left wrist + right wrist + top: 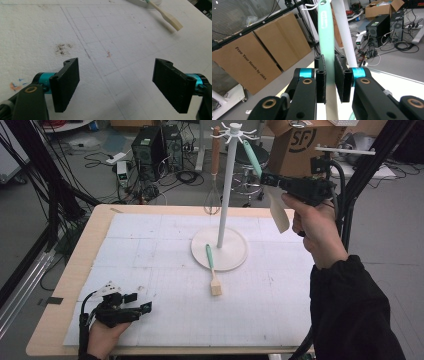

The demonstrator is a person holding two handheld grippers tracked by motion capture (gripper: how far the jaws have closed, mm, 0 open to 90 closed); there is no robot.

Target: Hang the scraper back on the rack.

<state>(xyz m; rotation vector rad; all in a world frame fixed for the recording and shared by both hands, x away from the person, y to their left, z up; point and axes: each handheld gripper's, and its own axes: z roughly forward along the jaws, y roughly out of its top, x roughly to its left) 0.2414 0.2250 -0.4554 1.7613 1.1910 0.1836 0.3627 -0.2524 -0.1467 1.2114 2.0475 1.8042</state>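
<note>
High view: a brown cardboard box (300,140) reads "SF". The right gripper (267,179) grasps the mint-handled cream spatula (260,175) beside the white hook stand (224,185), handle slanting up-left toward the hooks, blade down-right.

Left gripper view: the left gripper (116,85) rests released.

Right gripper view: a large brown carton (247,65) reads "Free Your Hands by JAKA".

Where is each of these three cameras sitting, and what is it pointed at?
High view: fixed above the person's side, looking forward and down on the white foam-covered table; both hands show, the left gripper resting, the right gripper raised.
Left gripper view: rides that gripper, looking low across the table between its open jaws.
Right gripper view: rides the raised gripper, looking up along the mint-handled cream spatula it clamps.
Shared: the high and left gripper views both show the mint-handled pastry brush by the white rack base.
</note>
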